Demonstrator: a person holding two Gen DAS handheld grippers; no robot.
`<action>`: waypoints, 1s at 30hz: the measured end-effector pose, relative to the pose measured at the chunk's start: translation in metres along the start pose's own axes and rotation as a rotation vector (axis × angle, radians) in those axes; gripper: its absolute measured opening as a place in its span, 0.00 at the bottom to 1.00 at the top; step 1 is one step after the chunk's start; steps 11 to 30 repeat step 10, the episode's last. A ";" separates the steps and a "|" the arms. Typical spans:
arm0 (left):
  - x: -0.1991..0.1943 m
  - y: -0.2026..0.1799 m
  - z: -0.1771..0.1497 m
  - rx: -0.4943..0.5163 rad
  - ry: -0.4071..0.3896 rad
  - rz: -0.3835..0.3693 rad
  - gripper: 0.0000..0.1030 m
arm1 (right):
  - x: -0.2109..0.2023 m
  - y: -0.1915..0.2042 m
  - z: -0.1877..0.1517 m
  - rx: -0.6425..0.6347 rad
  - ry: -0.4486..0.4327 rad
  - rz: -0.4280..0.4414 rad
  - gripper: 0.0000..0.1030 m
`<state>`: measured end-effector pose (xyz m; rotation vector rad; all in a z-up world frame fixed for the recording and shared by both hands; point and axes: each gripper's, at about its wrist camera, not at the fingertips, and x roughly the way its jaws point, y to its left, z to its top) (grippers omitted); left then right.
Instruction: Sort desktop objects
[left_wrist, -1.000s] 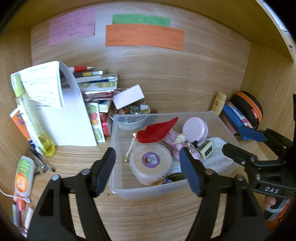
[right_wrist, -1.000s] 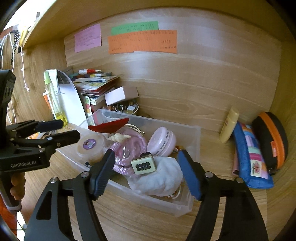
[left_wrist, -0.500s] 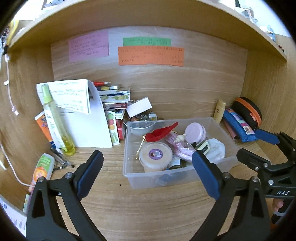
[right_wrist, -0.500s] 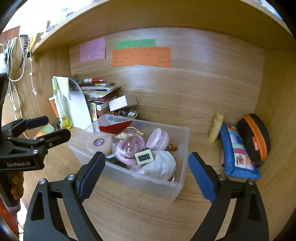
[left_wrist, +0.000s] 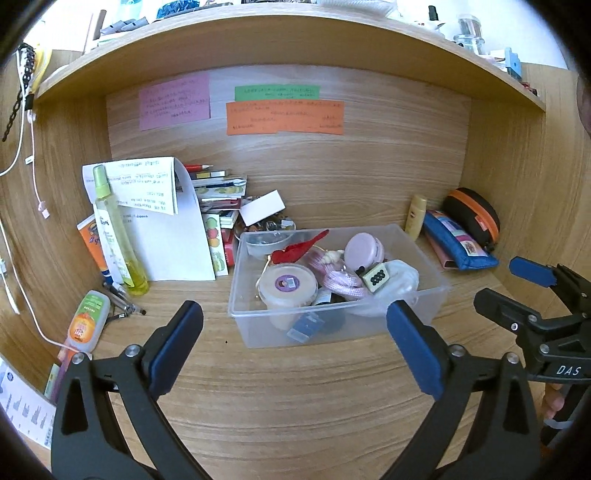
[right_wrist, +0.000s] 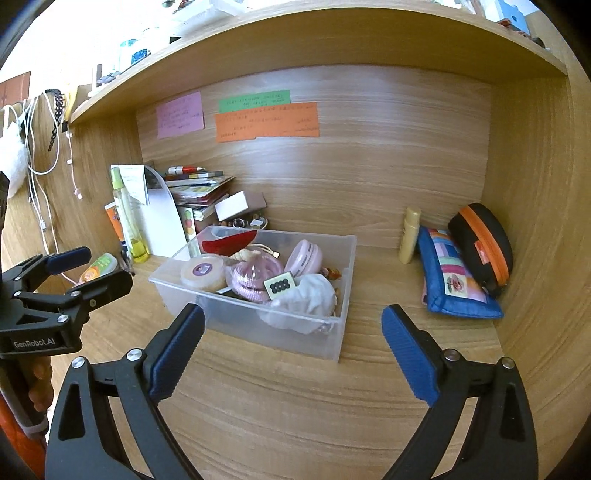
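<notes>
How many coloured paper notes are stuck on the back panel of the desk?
3: a pink note at left, a green note to its right, and an orange note directly below the green one. None appear hidden.

one clear bin (left_wrist: 436, 291), three wall notes (left_wrist: 284, 117), two zip pouches (right_wrist: 458, 284), one yellow spray bottle (left_wrist: 118, 236)

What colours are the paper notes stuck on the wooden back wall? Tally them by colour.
Pink rectangular paper note: 1
Green paper strip note: 1
Orange wide paper note: 1
Total: 3
</notes>
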<state>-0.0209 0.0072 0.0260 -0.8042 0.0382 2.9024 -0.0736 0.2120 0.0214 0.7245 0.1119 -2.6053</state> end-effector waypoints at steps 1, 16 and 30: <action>-0.001 0.000 -0.001 -0.001 0.001 -0.005 0.98 | -0.001 0.000 -0.001 0.000 0.000 0.001 0.93; 0.000 -0.005 -0.003 0.004 0.003 -0.027 0.98 | -0.003 -0.003 -0.004 0.003 0.000 -0.001 0.93; 0.000 -0.005 -0.003 0.004 0.003 -0.027 0.98 | -0.003 -0.003 -0.004 0.003 0.000 -0.001 0.93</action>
